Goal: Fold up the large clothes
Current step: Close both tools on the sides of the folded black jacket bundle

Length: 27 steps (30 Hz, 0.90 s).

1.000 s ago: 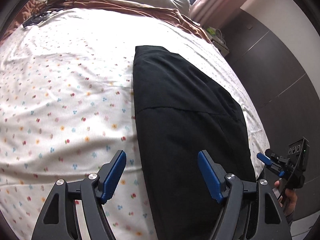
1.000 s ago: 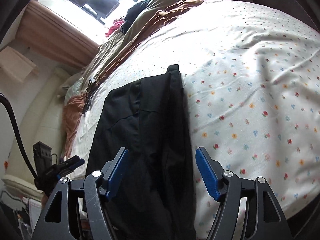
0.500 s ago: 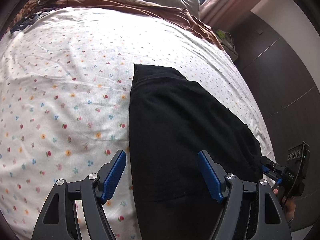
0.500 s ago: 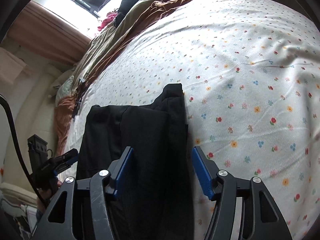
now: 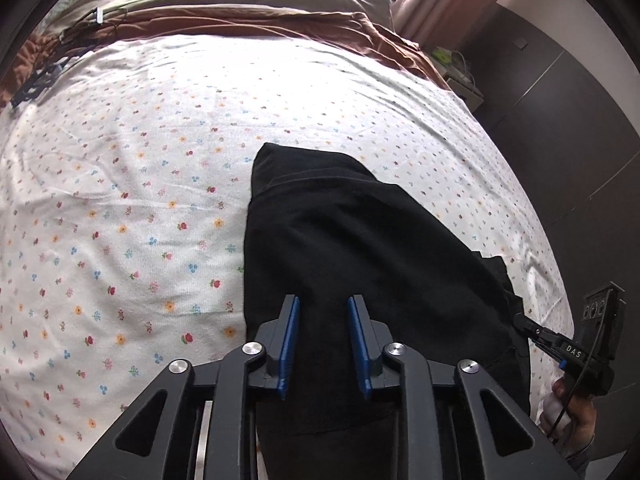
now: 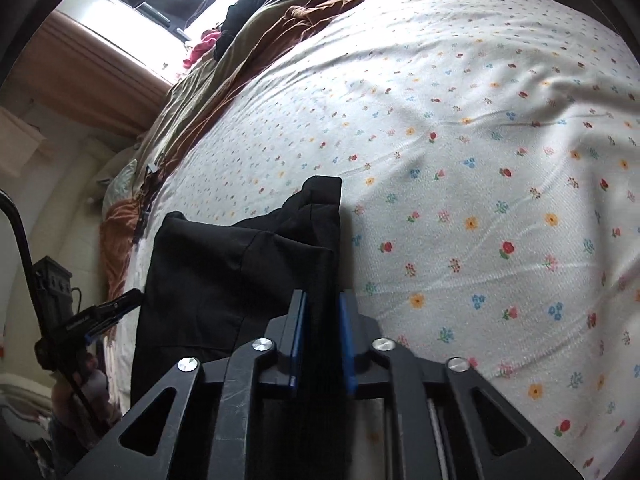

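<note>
Two grippers at the near edge of the bed, one at each near corner of a black garment lying as a long strip, already folded lengthwise, running from that edge toward the middle of the flowered sheet. Left gripper over the strip's left side, jaws closing, black cloth between the blue pads; a gap shows there, so not yet clearly pinched. Right gripper on the strip's right border, jaws also closing, a thick seamed ridge of cloth between them, pads close to it but contact not certain. Probably placed this way to lift both near corners together and carry them to the far end, halving the length.

Seen only from the left wrist: the right gripper from outside, tips together at the garment's right hem, with the holding hand below it; a wardrobe along the bed's right side. Seen only from the right wrist: layered folds and a raised far corner of the garment, the left gripper's tips at the strip's left edge, a bright window beyond the brown bedding at the far edge.
</note>
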Each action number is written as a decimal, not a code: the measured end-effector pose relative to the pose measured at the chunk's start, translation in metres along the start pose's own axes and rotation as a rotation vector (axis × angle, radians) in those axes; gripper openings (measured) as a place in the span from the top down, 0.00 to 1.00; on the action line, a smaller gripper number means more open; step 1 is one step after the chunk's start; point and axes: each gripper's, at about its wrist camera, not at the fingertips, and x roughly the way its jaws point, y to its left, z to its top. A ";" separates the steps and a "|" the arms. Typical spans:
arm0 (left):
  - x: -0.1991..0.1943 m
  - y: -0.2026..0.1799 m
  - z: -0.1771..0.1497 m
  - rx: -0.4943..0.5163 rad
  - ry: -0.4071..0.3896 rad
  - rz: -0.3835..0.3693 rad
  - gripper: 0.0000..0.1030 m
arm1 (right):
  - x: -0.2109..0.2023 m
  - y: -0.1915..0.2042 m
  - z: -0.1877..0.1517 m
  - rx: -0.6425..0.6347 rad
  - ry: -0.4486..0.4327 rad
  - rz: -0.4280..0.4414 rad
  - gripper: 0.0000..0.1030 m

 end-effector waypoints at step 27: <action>-0.002 0.064 -0.011 -0.137 0.008 -0.001 0.13 | 0.055 0.002 0.022 0.087 0.207 0.281 0.13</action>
